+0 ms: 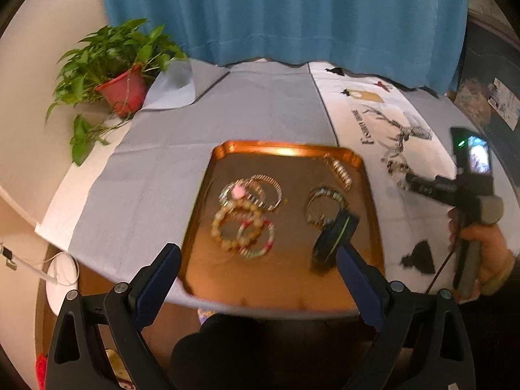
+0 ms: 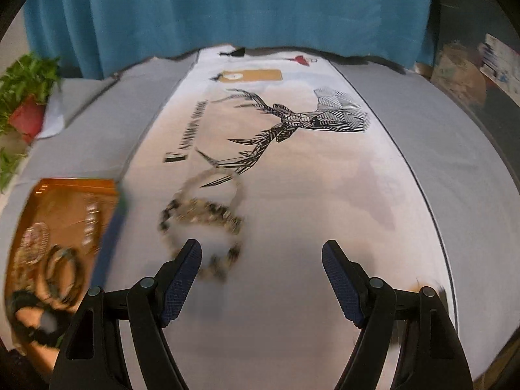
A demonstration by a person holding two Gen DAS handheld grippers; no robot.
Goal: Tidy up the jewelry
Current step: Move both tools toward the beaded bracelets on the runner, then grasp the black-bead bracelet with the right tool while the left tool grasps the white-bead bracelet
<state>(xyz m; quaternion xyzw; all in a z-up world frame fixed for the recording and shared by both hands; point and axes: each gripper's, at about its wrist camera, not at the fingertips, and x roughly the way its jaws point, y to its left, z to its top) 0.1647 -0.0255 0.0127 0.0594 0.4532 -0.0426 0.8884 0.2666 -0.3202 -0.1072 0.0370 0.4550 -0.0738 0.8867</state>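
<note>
A copper tray point(image 1: 201, 195) holds several bracelets: a beige bead bracelet point(image 1: 235, 224), a pink-and-white one point(image 1: 260, 243), striped bangles point(image 1: 265, 188), a greenish bangle point(image 1: 321, 201), a gold coil point(image 1: 339, 170) and a dark block point(image 1: 334, 240). My left gripper point(image 1: 258, 268) is open above the tray's near edge, holding nothing. In the right wrist view, two blurred beaded bracelets point(image 2: 204, 217) lie on the white deer-print runner point(image 2: 308, 195). My right gripper point(image 2: 261, 260) is open just short of them; its left finger point(image 2: 185, 266) is next to the nearer bracelet. The tray point(image 2: 65, 201) shows at left.
A potted plant point(image 1: 120, 81) stands at the far left corner on the grey cloth point(image 1: 227, 110). A blue curtain point(image 1: 276, 13) hangs behind the table. The right hand and gripper handle point(image 1: 471, 221) show at right. A black tassel point(image 1: 419, 256) lies on the runner.
</note>
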